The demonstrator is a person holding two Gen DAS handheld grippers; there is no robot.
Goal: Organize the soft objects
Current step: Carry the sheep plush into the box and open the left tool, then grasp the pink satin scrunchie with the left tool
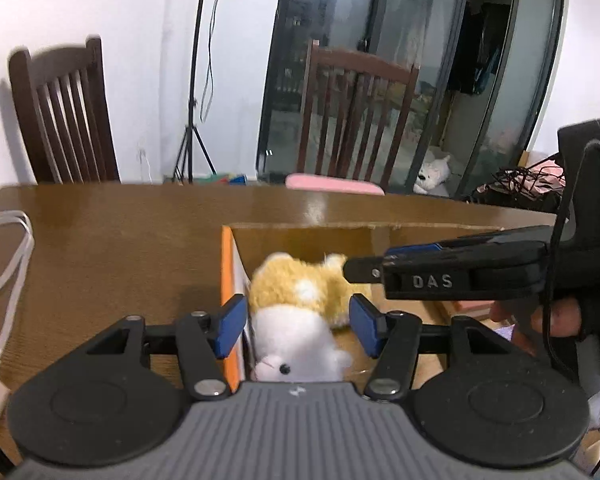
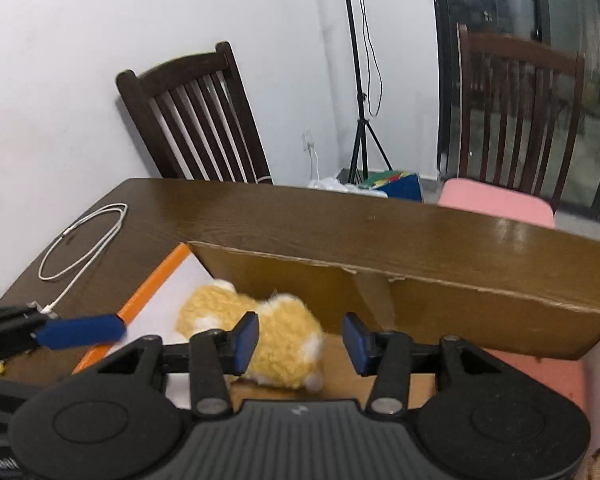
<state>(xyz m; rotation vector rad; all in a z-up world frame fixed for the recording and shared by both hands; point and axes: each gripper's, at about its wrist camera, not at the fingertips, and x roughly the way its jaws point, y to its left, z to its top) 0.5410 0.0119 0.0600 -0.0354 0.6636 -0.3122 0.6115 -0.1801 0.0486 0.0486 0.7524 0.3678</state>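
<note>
Left gripper (image 1: 298, 330) and right gripper (image 2: 300, 344), jaws spread and empty, flank the plush hamster (image 1: 300, 308) in the cardboard box (image 2: 460, 300); colliding fingers risk a botched grasp.

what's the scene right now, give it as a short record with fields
setting: wooden table, two chairs behind
box: open cardboard, on table
plush: yellow and white, lying inside box
left gripper: open, over the plush
right gripper: open, above box, not gripping
cable: white, coiled on table left of box
</note>
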